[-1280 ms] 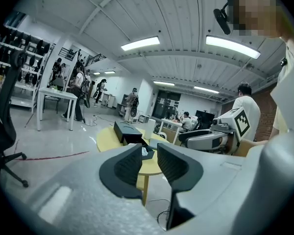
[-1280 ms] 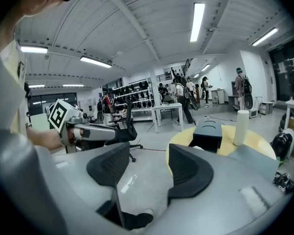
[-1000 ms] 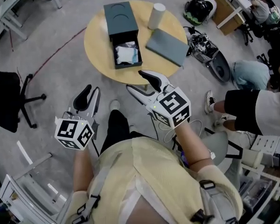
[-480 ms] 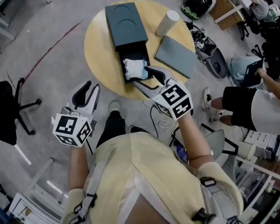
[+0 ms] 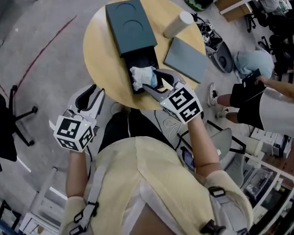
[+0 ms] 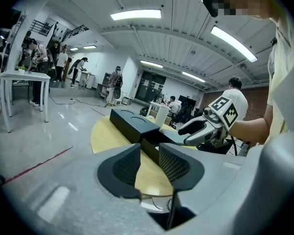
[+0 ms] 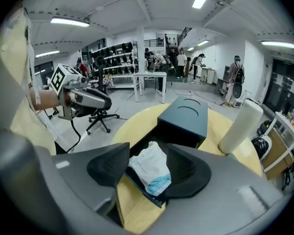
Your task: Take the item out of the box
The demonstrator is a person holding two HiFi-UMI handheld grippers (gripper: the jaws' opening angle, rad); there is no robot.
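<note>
Right gripper (image 5: 152, 80): jaws apart, either side of the white crumpled item (image 7: 149, 168) — item lies in the open box (image 5: 130, 26).
Left gripper (image 5: 95, 92): jaws apart, empty — beside the table (image 5: 101, 58).

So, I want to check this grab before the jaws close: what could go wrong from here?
1. The crumpled white bag is soft and lies loosely between the open jaws of the right gripper. Closing may catch only a fold, which could slip on the lift.
2. The jaws sit close to the walls of the pulled-out tray, so they might pinch it and drag the box toward the near edge of the table. The left gripper is open, off the table, steadying nothing.
</note>
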